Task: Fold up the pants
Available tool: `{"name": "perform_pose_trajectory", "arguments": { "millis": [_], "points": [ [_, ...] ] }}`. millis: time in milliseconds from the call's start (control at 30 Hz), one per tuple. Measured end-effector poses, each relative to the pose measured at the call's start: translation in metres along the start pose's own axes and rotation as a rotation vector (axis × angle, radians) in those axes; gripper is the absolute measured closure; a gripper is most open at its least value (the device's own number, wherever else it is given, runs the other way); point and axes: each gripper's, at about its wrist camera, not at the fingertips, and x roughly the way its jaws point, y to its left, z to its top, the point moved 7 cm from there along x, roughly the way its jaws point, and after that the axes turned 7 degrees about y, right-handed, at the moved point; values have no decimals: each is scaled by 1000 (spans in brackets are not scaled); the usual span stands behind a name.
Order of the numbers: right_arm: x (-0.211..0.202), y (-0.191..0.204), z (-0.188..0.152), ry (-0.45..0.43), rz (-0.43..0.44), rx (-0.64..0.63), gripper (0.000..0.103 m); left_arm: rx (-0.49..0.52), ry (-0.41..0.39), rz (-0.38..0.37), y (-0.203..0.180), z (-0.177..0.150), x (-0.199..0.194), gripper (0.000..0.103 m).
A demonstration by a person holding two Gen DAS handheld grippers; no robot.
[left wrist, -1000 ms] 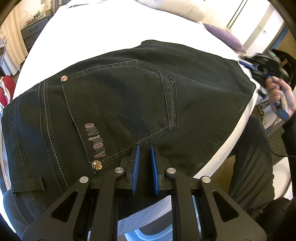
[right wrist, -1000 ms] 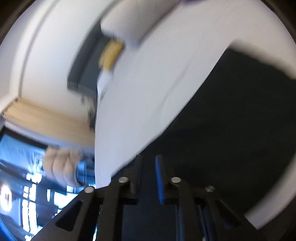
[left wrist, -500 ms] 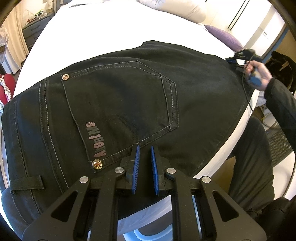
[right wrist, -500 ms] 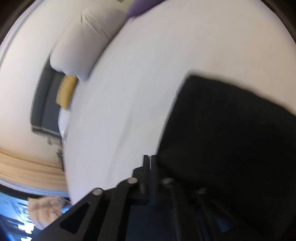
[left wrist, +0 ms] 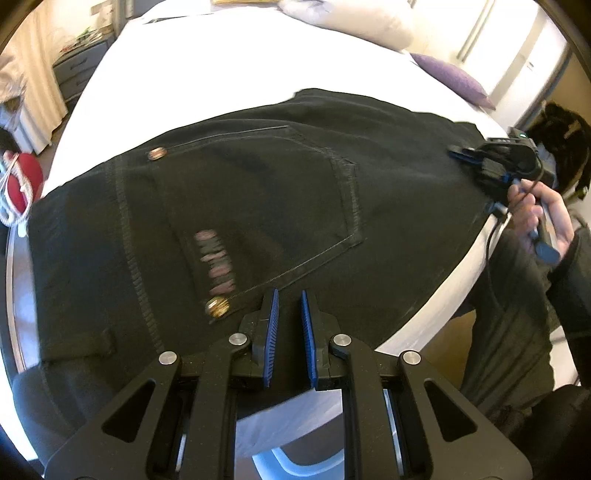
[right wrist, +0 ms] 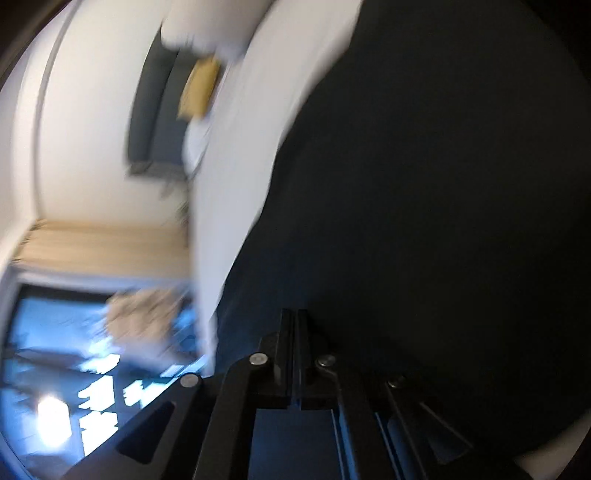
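Black pants [left wrist: 258, 206] lie flat, back pocket up, across the near edge of a white-sheeted bed [left wrist: 221, 62] — white pillow [left wrist: 354, 18] at 12 o'clock, purple cushion [left wrist: 450, 79] at 1, grey drawers [left wrist: 79, 70] at 10. Left gripper [left wrist: 288, 302] sits over the waistband, jaws a narrow gap apart, nothing visibly pinched. Right gripper [right wrist: 294, 321] — jaws pressed together at the pants' far edge; view too blurred to tell whether cloth is caught.

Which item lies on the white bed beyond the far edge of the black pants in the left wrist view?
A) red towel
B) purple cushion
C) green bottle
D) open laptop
B: a purple cushion rests on the white bed past the far edge of the black pants, near a white pillow.
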Motion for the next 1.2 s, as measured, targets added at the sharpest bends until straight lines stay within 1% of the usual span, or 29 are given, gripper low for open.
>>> {"name": "perform_pose_trajectory", "arguments": {
  "millis": [33,67,100,133,167,200,267,333,367,400,433,467,500,533,567,633,667,733,800,833,867,900,933,967,1000,1033,1100,1133,1200],
  "points": [
    [-20,-7,16,-73,-81,8,103,-29,-7,-9,5,-2,-5,91],
    [-35,-11,25,-115,-113,29,98,-52,-10,-13,8,-3,-9,91],
    [-47,-12,30,-142,-114,46,88,-59,-13,-6,8,-2,-13,91],
    [-56,-7,32,-146,-103,34,85,-56,-23,2,6,3,-18,91],
    [-56,1,26,-128,-94,8,79,-48,-41,-8,2,10,-23,91],
    [-53,9,16,-100,-73,-17,73,-38,-74,-42,-7,23,-28,91],
    [-29,35,-20,-5,7,-61,69,-12,-109,-81,-24,46,-29,91],
    [2,61,-57,110,81,-129,69,37,-137,-95,-43,73,-22,91],
    [15,63,-75,157,104,-146,68,62,-141,-93,-50,83,-15,90],
    [35,67,-94,215,130,-146,67,80,-125,-81,-54,88,-3,90],
    [48,64,-104,252,126,-128,67,84,-86,-50,-53,89,13,90],
    [64,59,-108,281,103,-103,73,75,-54,-28,-48,86,26,90],
    [71,49,-112,283,73,-97,89,63,-37,-21,-42,80,34,90],
    [66,43,-114,274,62,-110,97,44,-29,-26,-33,70,38,91],
    [62,33,-117,278,64,-104,103,22,-45,-53,-25,60,37,91],
    [50,15,-110,259,116,-35,103,-30,-81,-113,-8,41,28,91],
    [42,9,-110,236,127,-14,103,-51,-93,-122,2,33,23,91],
    [31,-2,-89,185,109,4,103,-85,-116,-147,18,23,13,91],
    [21,-4,-80,163,81,4,103,-112,-110,-141,27,21,5,91],
    [19,0,-81,158,55,-6,103,-127,-99,-118,29,20,1,91],
    [23,7,-81,162,38,-25,98,-134,-103,-78,30,23,-6,91],
    [29,22,-85,170,23,-59,85,-112,-137,-62,27,31,-20,91],
    [37,37,-87,189,40,-90,79,-103,-160,-77,36,41,-28,91],
    [43,48,-91,209,73,-99,72,-102,-174,-91,36,50,-33,91],
    [48,54,-97,235,116,-107,72,-99,-181,-101,34,60,-35,91],
    [63,69,-104,267,146,-122,72,-88,-182,-101,33,72,-32,91],
    [84,84,-110,313,133,-156,71,-73,-166,-90,33,92,-19,91],
    [96,91,-113,335,137,-168,71,-68,-147,-102,32,101,-8,91],
    [120,106,-113,380,176,-159,72,-79,-98,-108,34,111,16,90]
  ]
}}
